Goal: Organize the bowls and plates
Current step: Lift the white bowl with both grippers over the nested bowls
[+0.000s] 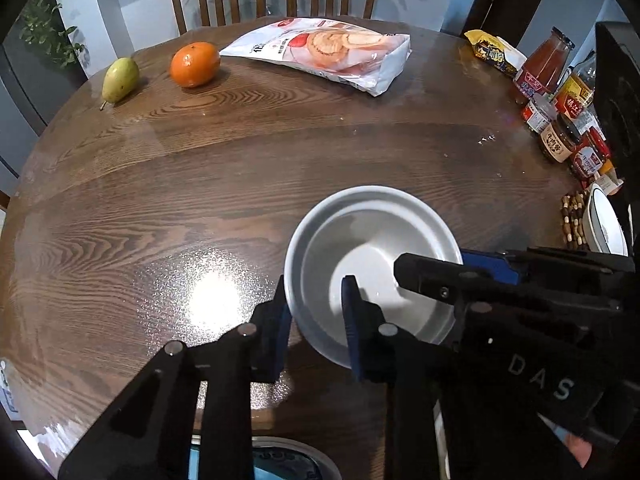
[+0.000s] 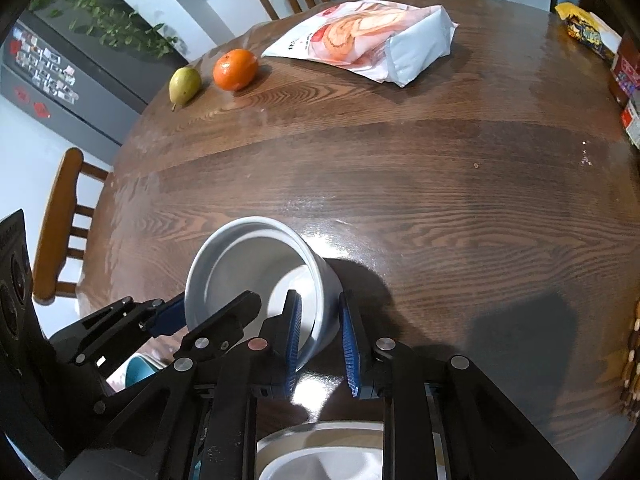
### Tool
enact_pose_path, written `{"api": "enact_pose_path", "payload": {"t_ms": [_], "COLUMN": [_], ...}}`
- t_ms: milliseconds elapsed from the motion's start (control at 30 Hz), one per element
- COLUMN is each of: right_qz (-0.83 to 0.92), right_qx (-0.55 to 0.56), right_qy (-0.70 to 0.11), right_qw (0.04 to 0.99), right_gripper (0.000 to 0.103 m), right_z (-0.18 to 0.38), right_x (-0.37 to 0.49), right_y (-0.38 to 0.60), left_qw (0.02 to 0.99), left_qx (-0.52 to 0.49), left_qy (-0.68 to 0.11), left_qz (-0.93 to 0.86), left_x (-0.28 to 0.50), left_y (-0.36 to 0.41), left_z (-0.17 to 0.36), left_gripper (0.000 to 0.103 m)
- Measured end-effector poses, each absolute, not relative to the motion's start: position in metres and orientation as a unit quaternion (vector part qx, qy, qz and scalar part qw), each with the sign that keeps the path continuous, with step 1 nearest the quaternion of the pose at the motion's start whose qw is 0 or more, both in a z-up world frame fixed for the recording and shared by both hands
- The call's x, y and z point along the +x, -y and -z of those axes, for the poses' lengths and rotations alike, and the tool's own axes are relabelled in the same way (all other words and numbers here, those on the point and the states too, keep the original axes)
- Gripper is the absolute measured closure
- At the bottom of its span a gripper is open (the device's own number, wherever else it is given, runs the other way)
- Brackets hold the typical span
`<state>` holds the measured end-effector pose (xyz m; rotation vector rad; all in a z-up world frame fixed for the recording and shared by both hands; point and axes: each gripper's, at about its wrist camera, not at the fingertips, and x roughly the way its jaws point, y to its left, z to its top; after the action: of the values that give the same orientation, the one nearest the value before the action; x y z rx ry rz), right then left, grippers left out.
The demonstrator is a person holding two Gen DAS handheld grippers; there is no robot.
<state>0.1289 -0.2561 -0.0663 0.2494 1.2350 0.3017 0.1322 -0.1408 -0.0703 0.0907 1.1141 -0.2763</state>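
Straddling the white bowl's (image 1: 376, 268) rim, left gripper (image 1: 316, 316) has one blue finger outside the wall, one inside, clamped on it. Right gripper (image 2: 322, 334) grips the opposite rim the same way w/ its fingers closed on the wall. Bowl sits near the front of the round wooden bench (image 1: 240, 168). Another white dish (image 2: 320, 452) shows below the right gripper, mostly hidden by the frame. At far edge: pear (image 1: 119, 80), orange (image 1: 195, 64), snack bag (image 1: 324, 50). Jars & bottles (image 1: 560, 112) at right, partly cut off; labels hard to read.
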Motion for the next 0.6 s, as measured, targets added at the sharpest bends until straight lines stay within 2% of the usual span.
{"api": "enact_pose_path", "payload": {"t_ms": [600], "right_qz": [-0.145], "right_qx": [0.124], "right_qy": [-0.532], "right_qw": [0.825], "right_gripper": [0.082], "right_z": [0.038], "right_x": [0.106], "right_y": [0.256], "left_qw": [0.864], "left_qx": [0.049], "left_qy": [-0.484], "left_qz": [0.127], "left_x": [0.113], "left_y": [0.136], "left_z": [0.046], "left_gripper": [0.082]}}
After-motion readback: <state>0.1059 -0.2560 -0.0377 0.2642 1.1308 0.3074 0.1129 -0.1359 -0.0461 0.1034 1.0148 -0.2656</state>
